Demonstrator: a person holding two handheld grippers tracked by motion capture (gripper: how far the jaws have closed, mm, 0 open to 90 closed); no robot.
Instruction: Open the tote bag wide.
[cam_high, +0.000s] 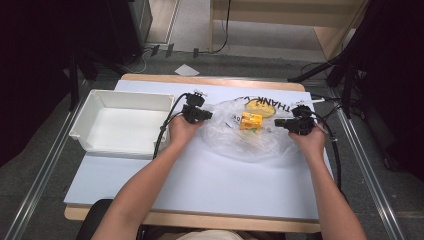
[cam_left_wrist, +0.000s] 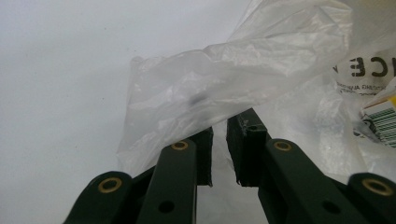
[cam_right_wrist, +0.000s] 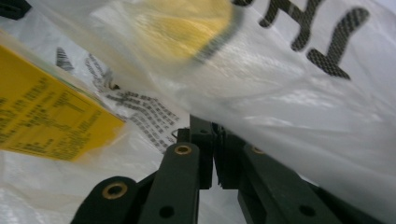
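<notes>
1. Two grippers work a clear plastic bag (cam_high: 250, 132) that lies crumpled on the white table (cam_high: 210, 185), right of centre, with a yellow box (cam_high: 251, 121) inside it.
2. The high view alone gives the layout: the left gripper (cam_high: 202, 114) at the bag's left edge, the right gripper (cam_high: 281, 122) at its right edge, and a white rectangular bin (cam_high: 127, 125) well to the left.
3. The left gripper view adds that its jaws stand a little apart, a narrow gap between the pads, with a fold of thin film draped just over their tips; whether the pads press on it cannot be told.
4. The right gripper view shows its jaws drawn together, with the bag's film lying over their tips.
5. That view also shows the box's printed yellow face through the film, cut off at the left edge.
6. The bag's black lettering is partly cut off, and a round yellow print (cam_high: 260, 107) looks blurred through the glossy, wrinkled plastic.
</notes>
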